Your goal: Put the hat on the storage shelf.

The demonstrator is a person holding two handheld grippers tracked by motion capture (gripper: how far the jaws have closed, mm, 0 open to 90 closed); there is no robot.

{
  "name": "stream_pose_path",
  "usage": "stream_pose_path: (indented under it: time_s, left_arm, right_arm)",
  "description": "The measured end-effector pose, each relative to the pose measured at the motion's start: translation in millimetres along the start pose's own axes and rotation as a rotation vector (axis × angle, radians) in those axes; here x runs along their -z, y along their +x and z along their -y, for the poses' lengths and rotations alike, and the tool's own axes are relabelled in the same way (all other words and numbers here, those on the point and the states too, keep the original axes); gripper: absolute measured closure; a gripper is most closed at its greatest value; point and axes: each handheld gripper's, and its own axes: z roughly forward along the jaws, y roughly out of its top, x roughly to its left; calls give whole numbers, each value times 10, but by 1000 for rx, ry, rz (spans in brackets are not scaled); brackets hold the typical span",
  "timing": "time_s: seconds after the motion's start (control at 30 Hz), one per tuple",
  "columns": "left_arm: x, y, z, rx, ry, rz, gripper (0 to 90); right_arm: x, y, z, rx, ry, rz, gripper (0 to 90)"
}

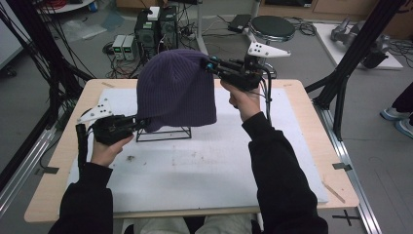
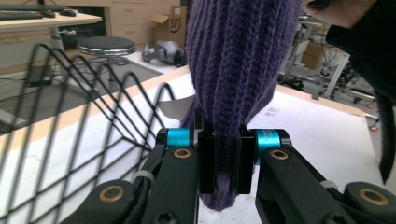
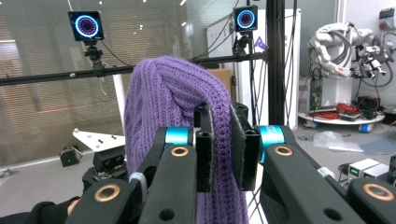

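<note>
between both claws hangs a purple ribbed knit beanie (image 1: 176, 90): left gripper (image 1: 140, 123) clamped on hem, right gripper (image 1: 212, 65) on crown; soft, light, floppy — grip edges.

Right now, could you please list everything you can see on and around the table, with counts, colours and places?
Knit hat: one, purple, held up above the table between both grippers.
Wire rack: one, black, on the white mat under the hat.
Mat: one, white, covering the table top.
Table: one, light wood.
Stool: one, black round seat, on the floor beyond the table.
Left gripper: one, black, shut on the hat's lower edge.
Right gripper: one, black, shut on the hat's top.
</note>
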Motion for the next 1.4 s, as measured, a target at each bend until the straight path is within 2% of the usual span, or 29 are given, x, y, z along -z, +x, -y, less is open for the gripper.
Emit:
stream_pose_path:
  time_s: [0.17,0.27,0.43,0.5,0.57,0.63,0.77,0.93,1.07,1.23,1.4]
  left_arm:
    - [29,112,-126,-1,-4,-9,838]
    - [37,161,-217,-17,28,-12,839]
    - [65,190,-372,-42,25,-22,839]
    - [76,215,-422,-48,21,-31,838]
    - [93,243,-460,-53,5,-60,838]
    - [108,268,-480,-57,-6,-75,838]
    - [123,315,-486,-52,-41,-99,837]
    - [112,310,-494,-75,-67,-146,837]
    - [132,328,-500,-80,-75,-170,836]
    - [172,378,-455,-76,-47,-200,835]
    - [185,409,-323,-53,-50,-187,835]
  right_arm:
    - [-96,-37,-93,18,-15,8,821]
    - [-140,-46,-136,25,-15,16,821]
    - [-169,-82,-180,18,-40,32,822]
    - [-175,-105,-199,15,-47,44,821]
    - [-194,-119,-222,11,-41,56,821]
    - [-224,-109,-245,26,-50,79,821]
    - [-274,-95,-275,29,-55,82,818]
    - [-339,-87,-306,60,-83,108,815]
    - [-383,-90,-325,58,-98,104,812]
    - [-446,-74,-295,57,-64,85,809]
    - [-492,-88,-243,55,-34,65,806]
